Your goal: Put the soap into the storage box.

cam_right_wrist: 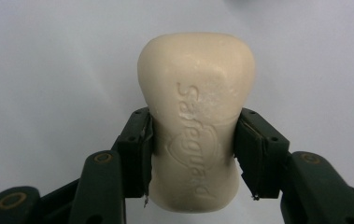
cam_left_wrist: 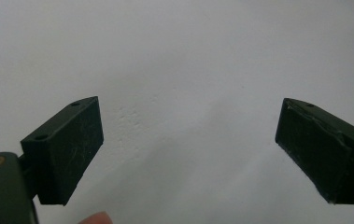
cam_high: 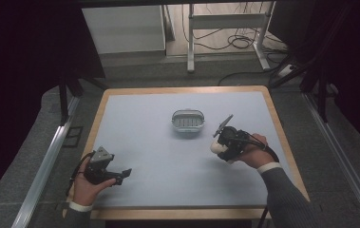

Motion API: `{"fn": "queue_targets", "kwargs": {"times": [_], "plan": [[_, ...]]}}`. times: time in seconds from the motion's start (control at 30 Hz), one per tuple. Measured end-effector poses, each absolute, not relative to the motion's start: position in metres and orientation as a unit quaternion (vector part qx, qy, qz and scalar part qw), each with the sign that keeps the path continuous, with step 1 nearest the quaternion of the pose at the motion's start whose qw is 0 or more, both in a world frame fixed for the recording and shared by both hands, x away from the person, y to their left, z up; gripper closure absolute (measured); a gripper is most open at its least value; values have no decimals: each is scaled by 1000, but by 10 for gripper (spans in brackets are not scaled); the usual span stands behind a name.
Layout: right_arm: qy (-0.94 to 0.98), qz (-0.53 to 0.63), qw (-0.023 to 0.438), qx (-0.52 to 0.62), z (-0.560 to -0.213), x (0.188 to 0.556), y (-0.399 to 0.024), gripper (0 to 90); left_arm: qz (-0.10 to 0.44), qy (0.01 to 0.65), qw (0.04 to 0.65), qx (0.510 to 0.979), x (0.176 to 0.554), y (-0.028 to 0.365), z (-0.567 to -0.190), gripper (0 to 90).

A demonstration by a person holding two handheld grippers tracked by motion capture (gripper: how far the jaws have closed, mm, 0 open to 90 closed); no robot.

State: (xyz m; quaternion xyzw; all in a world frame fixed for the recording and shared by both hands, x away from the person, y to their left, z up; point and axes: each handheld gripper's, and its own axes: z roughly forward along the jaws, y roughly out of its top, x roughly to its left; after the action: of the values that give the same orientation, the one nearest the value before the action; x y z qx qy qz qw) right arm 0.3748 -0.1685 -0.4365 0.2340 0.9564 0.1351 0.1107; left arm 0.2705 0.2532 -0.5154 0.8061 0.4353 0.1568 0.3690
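A cream bar of soap with a stamped brand name sits upright between the two black jaws of my right gripper, which is shut on its narrow waist. From above, the same bar of soap shows as a pale lump at the front of the right gripper, held over the table's right half, near and right of an oval soap dish. My left gripper rests low at the table's near left corner. Its jaws stand wide open around the bare mat, seen as the left gripper with nothing between them.
The pale blue mat covers a wooden-edged table. Metal rails run along both sides. A desk frame and cables lie on the floor beyond the far edge.
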Motion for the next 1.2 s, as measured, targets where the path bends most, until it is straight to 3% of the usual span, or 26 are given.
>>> {"fn": "queue_targets", "kwargs": {"times": [1.2], "plan": [[952,155,133,229,-410,434,-141,495,158,437,371,804,270,257,-514,81]]}}
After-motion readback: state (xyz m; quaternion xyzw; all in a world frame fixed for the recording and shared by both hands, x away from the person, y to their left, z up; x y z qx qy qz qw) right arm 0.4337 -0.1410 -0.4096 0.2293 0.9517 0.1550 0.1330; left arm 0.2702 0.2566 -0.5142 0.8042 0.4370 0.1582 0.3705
